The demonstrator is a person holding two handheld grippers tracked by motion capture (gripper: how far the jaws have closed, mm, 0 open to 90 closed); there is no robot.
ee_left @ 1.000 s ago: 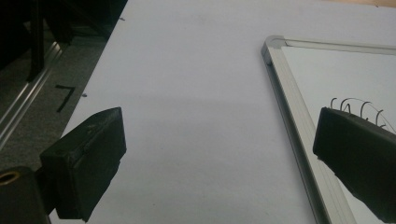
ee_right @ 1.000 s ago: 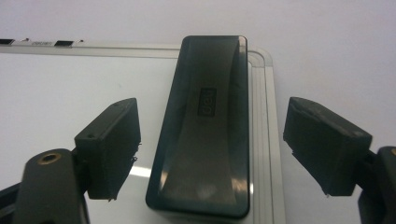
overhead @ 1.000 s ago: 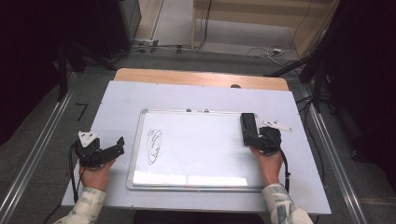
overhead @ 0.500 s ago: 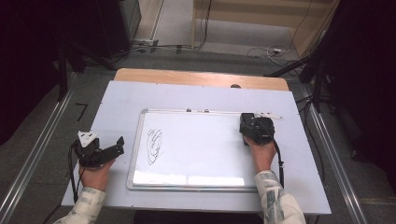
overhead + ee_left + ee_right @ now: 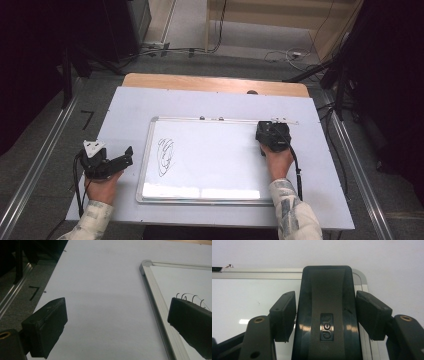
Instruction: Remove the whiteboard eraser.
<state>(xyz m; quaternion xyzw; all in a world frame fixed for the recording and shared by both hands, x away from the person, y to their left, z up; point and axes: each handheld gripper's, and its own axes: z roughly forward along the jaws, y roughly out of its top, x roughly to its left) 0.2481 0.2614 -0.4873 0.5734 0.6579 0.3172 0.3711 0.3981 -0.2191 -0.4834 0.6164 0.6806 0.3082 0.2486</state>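
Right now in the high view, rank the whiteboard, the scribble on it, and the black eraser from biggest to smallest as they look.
1. whiteboard, by far the largest.
2. and 3. scribble and eraser look about alike; the right gripper covers much of the eraser, so I won't rank them.

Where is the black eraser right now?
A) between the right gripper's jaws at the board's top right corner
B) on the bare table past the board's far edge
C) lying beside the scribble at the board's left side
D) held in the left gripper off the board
A: the right gripper view shows the eraser between the right gripper's two jaws, over the whiteboard's rounded corner; the left gripper is wide open over the table.
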